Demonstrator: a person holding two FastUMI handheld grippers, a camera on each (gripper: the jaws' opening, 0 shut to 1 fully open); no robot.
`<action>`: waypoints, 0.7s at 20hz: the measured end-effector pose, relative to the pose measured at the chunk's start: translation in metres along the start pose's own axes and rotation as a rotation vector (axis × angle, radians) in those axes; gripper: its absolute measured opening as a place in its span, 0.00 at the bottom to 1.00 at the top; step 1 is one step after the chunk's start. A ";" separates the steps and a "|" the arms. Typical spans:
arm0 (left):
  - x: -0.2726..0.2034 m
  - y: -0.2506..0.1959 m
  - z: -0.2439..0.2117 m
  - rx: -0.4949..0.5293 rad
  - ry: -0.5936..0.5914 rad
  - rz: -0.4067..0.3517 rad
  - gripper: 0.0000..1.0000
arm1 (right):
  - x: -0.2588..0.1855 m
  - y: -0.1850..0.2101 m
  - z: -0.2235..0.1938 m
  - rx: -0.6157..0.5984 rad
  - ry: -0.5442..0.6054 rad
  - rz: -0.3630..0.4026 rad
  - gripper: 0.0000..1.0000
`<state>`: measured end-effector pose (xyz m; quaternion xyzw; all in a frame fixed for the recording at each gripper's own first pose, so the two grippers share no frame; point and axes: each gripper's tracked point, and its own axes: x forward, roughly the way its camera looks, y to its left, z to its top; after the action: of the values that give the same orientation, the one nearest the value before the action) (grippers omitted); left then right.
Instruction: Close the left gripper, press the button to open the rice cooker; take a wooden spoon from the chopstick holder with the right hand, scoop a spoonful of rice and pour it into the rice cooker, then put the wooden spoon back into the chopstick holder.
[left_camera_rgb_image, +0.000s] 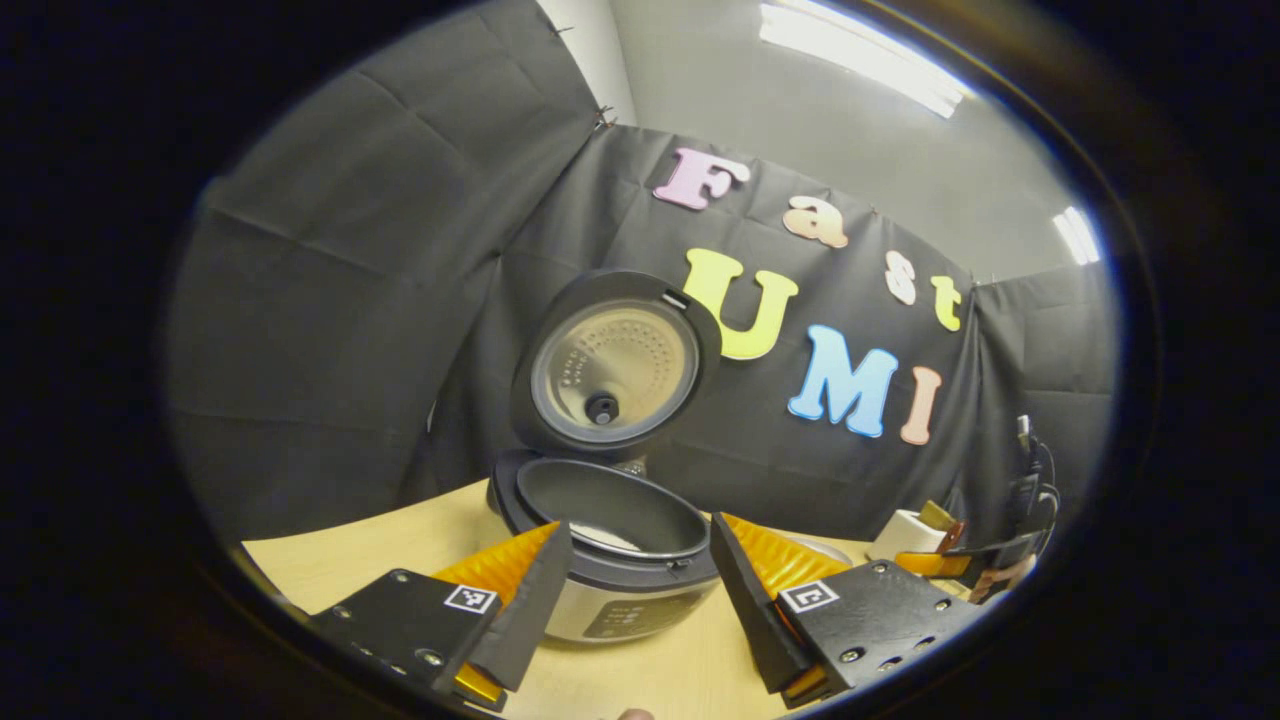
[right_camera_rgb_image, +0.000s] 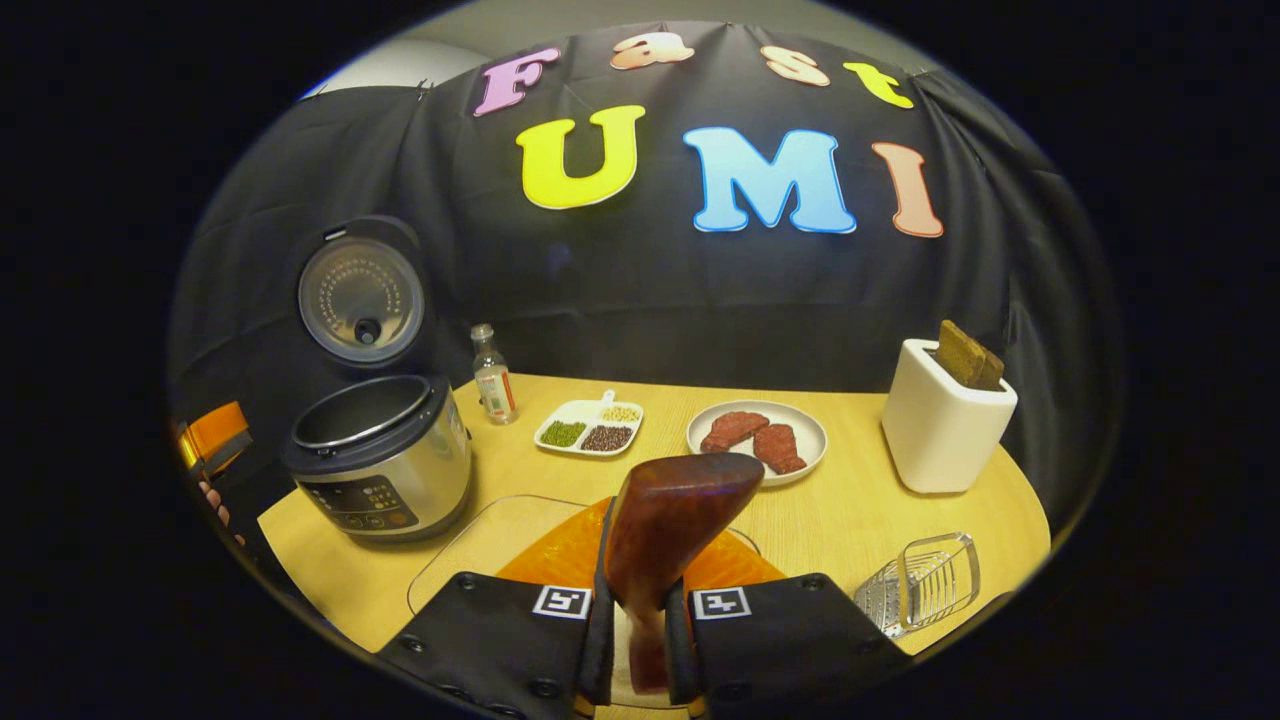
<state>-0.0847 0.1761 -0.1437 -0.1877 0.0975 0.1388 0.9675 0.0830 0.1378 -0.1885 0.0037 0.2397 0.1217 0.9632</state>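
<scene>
In the left gripper view the rice cooker (left_camera_rgb_image: 620, 590) stands with its lid (left_camera_rgb_image: 610, 370) swung up and its dark inner pot (left_camera_rgb_image: 610, 515) exposed. My left gripper (left_camera_rgb_image: 638, 535) is open just in front of it, one finger on each side of the pot's rim, holding nothing. In the right gripper view my right gripper (right_camera_rgb_image: 640, 610) is shut on the wooden spoon (right_camera_rgb_image: 675, 515), whose brown bowl sticks up ahead of the fingers. The open rice cooker (right_camera_rgb_image: 385, 455) is at the left. The white chopstick holder (right_camera_rgb_image: 940, 425) with brown wooden tops stands at the far right.
A clear shallow container (right_camera_rgb_image: 480, 545) lies under the right gripper. Behind it are a small bottle (right_camera_rgb_image: 493, 375), a divided dish of grains (right_camera_rgb_image: 590, 425) and a plate of meat (right_camera_rgb_image: 757, 435). A clear slotted basket (right_camera_rgb_image: 925, 580) sits at the front right. The left gripper (right_camera_rgb_image: 210, 435) shows beside the cooker.
</scene>
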 end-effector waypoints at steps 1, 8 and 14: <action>-0.001 0.003 0.001 0.002 0.000 0.004 0.87 | 0.000 0.005 0.000 0.012 -0.002 0.007 0.23; -0.008 0.018 0.009 0.019 -0.006 0.026 0.87 | 0.009 0.037 -0.007 0.092 0.037 0.053 0.22; -0.014 0.021 0.007 0.004 0.002 0.017 0.87 | 0.015 0.067 -0.009 0.250 0.069 0.110 0.23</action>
<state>-0.1032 0.1943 -0.1409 -0.1852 0.1001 0.1466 0.9665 0.0764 0.2062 -0.1992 0.1326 0.2855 0.1438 0.9382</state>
